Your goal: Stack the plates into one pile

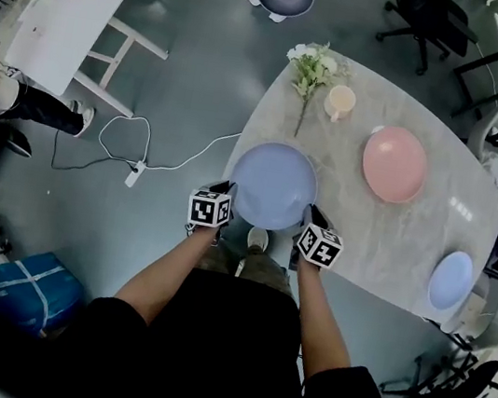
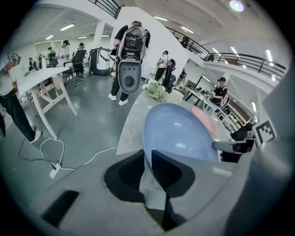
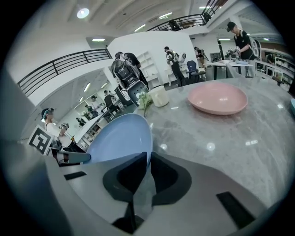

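- The large blue plate is round, smooth and glossy with a shallow bowl and a thin rim. It sits at the near left corner of the table, and its rim reaches past the table's edge on the person's side.
- The left gripper is clamped on the plate's left rim. In the left gripper view its two dark jaws stand nearly together, with the thin edge of the plate pinched between them.
- The right gripper is clamped on the opposite, right rim. The right gripper view shows the same narrow pinch on the plate's edge.
- Seen from the grippers the plate looks tilted. Whether its underside touches the table cannot be told.
- The table top is pale grey stone with faint veining, polished enough to mirror the ceiling lights, and has rounded corners.
- A pink plate, round, matte and shallow, lies near the middle of the table, well apart from the large blue one.
- A small blue plate lies near the table's near right corner.
- A cream cup stands upright by the far edge, with a sprig of white flowers just beside it, its stem lying on the table and pointing towards the large blue plate.
- Between the large blue plate and the pink plate the stone is bare.
- On the grey floor left of the table a white cable loops to a power strip. Further left stands a white table.
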`<state>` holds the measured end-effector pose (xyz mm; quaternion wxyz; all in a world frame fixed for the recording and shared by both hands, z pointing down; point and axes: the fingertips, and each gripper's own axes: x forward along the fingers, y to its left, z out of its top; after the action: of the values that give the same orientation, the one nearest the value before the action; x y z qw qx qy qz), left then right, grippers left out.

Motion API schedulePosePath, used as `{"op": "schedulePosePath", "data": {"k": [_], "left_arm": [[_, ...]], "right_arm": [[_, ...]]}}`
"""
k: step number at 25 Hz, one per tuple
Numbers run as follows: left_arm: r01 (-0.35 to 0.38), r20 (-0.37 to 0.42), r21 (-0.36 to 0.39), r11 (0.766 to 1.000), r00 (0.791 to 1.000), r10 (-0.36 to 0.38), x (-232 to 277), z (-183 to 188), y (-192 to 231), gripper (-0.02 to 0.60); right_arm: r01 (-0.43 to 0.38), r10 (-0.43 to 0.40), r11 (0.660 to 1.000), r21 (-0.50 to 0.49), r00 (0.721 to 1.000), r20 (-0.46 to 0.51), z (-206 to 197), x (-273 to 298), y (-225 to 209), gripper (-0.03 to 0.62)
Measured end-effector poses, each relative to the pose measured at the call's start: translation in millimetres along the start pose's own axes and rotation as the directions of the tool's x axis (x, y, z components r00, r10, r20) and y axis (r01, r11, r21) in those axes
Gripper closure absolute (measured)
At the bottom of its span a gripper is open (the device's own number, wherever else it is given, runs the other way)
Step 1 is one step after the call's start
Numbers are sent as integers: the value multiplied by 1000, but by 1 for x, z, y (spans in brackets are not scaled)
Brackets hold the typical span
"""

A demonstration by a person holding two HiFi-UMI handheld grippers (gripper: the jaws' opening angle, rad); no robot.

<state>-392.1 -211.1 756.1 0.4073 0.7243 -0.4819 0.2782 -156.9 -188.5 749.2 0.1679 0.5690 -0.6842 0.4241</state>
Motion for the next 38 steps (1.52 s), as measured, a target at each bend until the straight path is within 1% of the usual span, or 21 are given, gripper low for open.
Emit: {"op": "schedulePosePath", "data": {"k": [2,5,8,10,13,17,22,24,27,30,32,34,35,38], "left_arm": [[23,-6,14,1000,1000,-23,-3,4,-7,520],[33,-38,26,999,999,-32,-7,2,-11,520],[58,-43,49,997,998,-56,-9,8,-20,523],[86,-47,70,994,995,-82,-9,13,-25,522],[139,-74,90,986,988,-133,-10,18,-32,522],[214,-99,130,968,974,-202,-9,28,-45,522],[295,-119,195,935,954,-276,-8,37,-61,522],[311,-128,217,925,949,-289,-6,43,-73,522],[323,-147,246,914,944,-295,-8,39,-90,522],[339,-146,262,903,939,-310,-4,41,-113,522],[334,-141,262,906,942,-306,-2,37,-131,522],[323,-131,257,911,945,-298,-2,30,-155,522],[323,-129,253,912,945,-299,-1,26,-169,522],[355,-132,213,911,934,-333,5,10,-213,522]], "right_arm": [[12,-12,1000,24,1000,12,-1,-7,-2,559],[34,-35,999,41,999,19,-5,-19,-4,559],[65,-68,996,67,997,39,-4,-30,-6,559],[92,-97,992,82,994,53,-2,-37,-8,559],[135,-142,985,104,988,63,-4,-49,-7,559],[184,-196,973,137,977,79,-7,-64,-10,559],[223,-253,948,226,960,116,-18,-79,-16,559],[232,-268,942,242,955,127,-18,-85,-21,559],[242,-291,928,284,946,145,-26,-103,-29,559],[246,-316,911,332,932,177,-20,-117,-46,559],[242,-326,899,364,926,189,-19,-127,-63,562],[228,-318,899,373,926,201,-17,-142,-84,563],[219,-312,901,375,927,207,-17,-152,-97,563],[203,-305,896,395,928,215,-15,-180,-137,565]]}}
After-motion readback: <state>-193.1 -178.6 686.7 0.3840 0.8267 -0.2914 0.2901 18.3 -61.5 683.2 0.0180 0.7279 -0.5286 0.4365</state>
